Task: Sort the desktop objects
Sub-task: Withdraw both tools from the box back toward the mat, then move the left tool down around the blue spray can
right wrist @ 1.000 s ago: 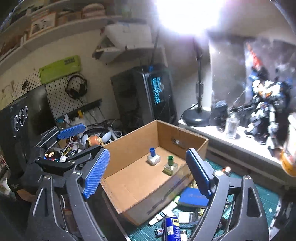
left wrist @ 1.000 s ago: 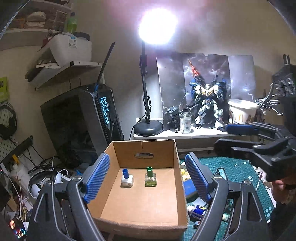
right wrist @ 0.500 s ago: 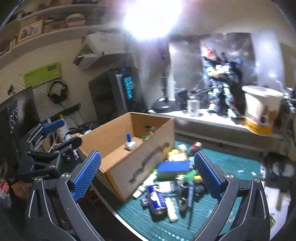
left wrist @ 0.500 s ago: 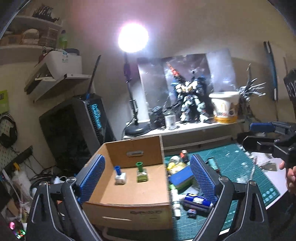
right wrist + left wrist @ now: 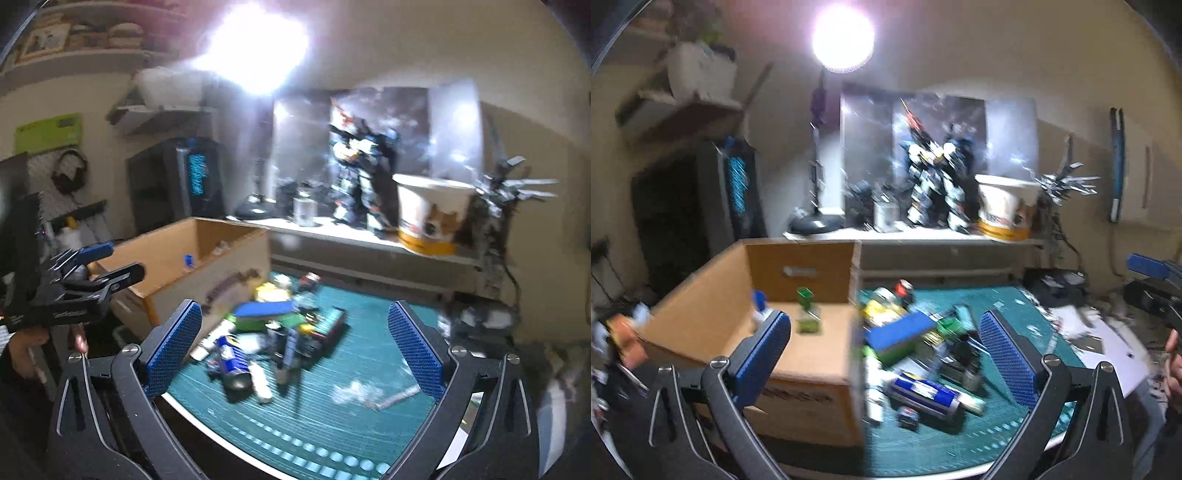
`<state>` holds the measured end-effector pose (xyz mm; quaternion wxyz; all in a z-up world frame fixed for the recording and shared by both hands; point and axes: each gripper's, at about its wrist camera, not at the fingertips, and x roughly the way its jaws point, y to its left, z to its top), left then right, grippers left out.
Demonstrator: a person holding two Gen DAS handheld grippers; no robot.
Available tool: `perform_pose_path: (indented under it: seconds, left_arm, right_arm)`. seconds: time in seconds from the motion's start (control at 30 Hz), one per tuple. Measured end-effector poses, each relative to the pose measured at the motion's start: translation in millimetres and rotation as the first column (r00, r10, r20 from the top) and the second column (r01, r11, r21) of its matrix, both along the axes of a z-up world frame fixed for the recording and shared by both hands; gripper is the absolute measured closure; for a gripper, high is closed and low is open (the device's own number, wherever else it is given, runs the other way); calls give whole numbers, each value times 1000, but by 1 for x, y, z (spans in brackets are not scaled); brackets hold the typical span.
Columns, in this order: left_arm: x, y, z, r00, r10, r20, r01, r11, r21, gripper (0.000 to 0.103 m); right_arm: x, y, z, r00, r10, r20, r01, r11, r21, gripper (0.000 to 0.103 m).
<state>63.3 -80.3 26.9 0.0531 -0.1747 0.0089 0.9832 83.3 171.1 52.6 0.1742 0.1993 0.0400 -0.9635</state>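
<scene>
The left claw (image 5: 886,350) is wide apart and holds nothing. Past its left finger sits a brown cardboard box (image 5: 713,314). Inside the box stand a blue-capped bottle (image 5: 759,304) and a green-capped bottle (image 5: 807,314), side by side. Between its fingers, a messy pile lies on the green mat (image 5: 997,417), with a blue block (image 5: 901,330) and a blue can (image 5: 925,393) in it.

The right claw (image 5: 294,347) is wide apart and empty too. The pile sits between its fingers, and the box is off to its left.
</scene>
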Motion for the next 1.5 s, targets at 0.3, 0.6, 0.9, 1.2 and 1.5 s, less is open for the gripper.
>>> perform_pose_path:
  seconds: [0.3, 0.6, 0.9, 1.2, 1.5]
  left_arm:
    - [-3, 18, -63, 1000, 11, 20, -11, 1000, 2, 0]
    - [-15, 52, -94, 989, -49, 141, 38, 996, 80, 0]
    - [-76, 72, -122, 970, -33, 239, 10, 995, 96, 0]
    - [-96, 57, -141, 939, -11, 344, -24, 995, 98, 3]
    - [-70, 44, -144, 927, 16, 374, -55, 994, 95, 23]
  right_arm:
    - [-19, 34, -32, 986, -156, 63, 154, 987, 38, 2]
    - [-24, 45, -51, 980, -191, 50, 190, 981, 27, 0]
    - [-45, 40, -69, 982, -123, 141, 119, 992, 37, 0]
    - [-70, 47, -101, 952, -29, 305, 49, 997, -59, 0]
    - [-73, 35, -102, 951, 24, 309, -5, 998, -64, 0]
